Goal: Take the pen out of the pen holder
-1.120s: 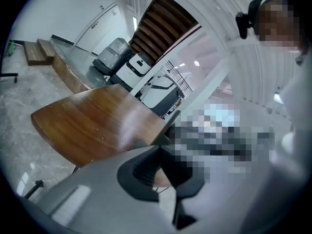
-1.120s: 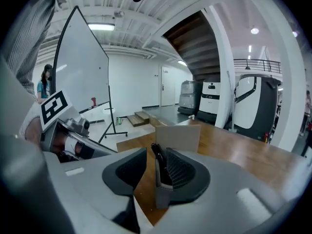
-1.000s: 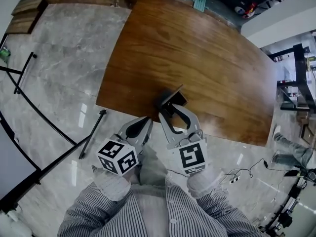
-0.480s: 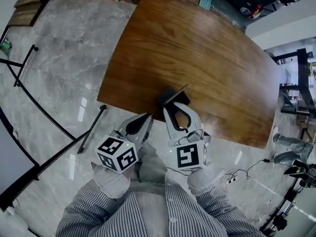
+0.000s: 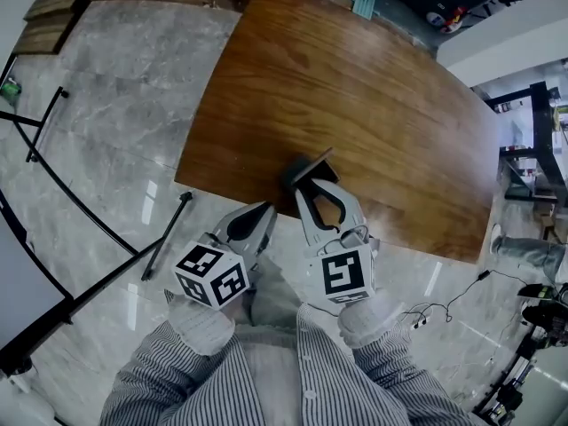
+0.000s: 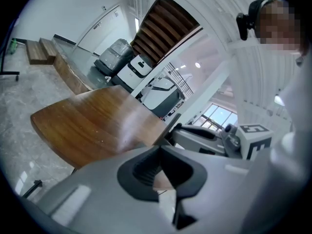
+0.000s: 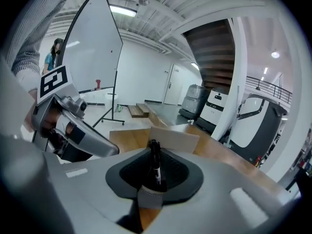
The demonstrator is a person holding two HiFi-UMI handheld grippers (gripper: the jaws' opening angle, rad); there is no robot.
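The dark pen holder stands on the wooden table close to its near edge. In the right gripper view a black pen stands upright out of the holder's grey rim. My right gripper reaches over the holder, its jaws closing, and its tips touch the pen's upper end on both sides. My left gripper hangs shut and empty just off the table's edge, left of the right one; its tips meet.
A pale flat panel stands right behind the holder. A black stand pole and cables lie on the marble floor. A whiteboard stands to the left. A person's shoes show at the right.
The right gripper's fingers, wide apart around the holder a second ago, have drawn together at the pen, and the gripper has rolled slightly. The left gripper has stayed put.
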